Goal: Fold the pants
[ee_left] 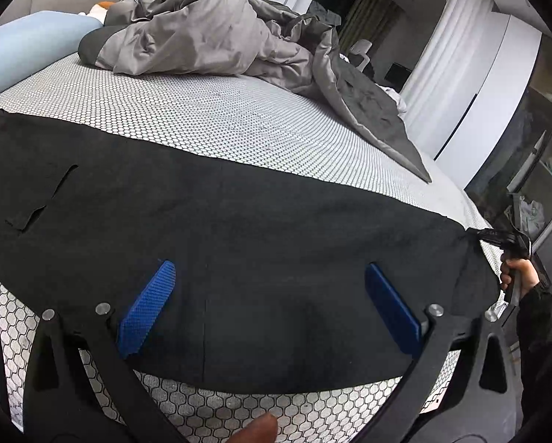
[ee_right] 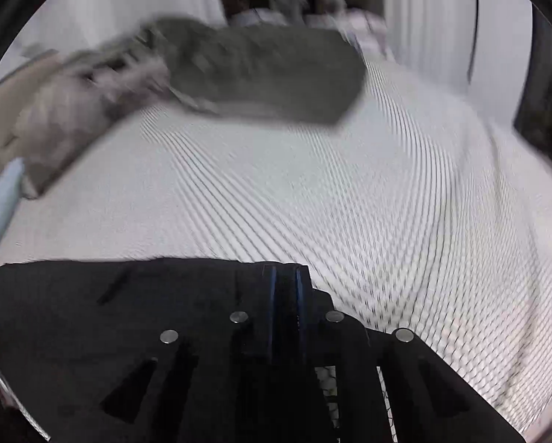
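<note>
Plainly, the black pants (ee_left: pixel 239 229) lay spread flat across the near part of the bed (ee_left: pixel 239 110), on its white cover with the honeycomb pattern, running from the left edge of the left wrist view to the bed's right side. The left hand-held gripper (ee_left: pixel 270 306) hung just above the near hem of the pants with its jaws wide apart; its blue pads (ee_left: pixel 146 308) stood one on each side over the dark cloth, and whether they touched the fabric could not be told. Nothing was clamped between them.

At the far right end of the pants, the right hand-held gripper (ee_left: pixel 497 238) had its tip on the corner of the cloth, held by a hand (ee_left: pixel 520 273) in a dark sleeve (ee_left: pixel 542 325). In the right wrist view the right hand-held gripper (ee_right: pixel 285 288) had its jaws drawn close together, with the upper right corner of the pants (ee_right: pixel 128 302) pinched between the blue pads (ee_right: pixel 272 295); the rest of the garment stretched away to the left of it. That view was blurred.

Beyond the pants, well apart from them, a rumpled grey duvet (ee_left: pixel 209 29) lay heaped at the far side of the bed, and a pale blue pillow (ee_left: pixel 28 48) sat at the left.
</note>
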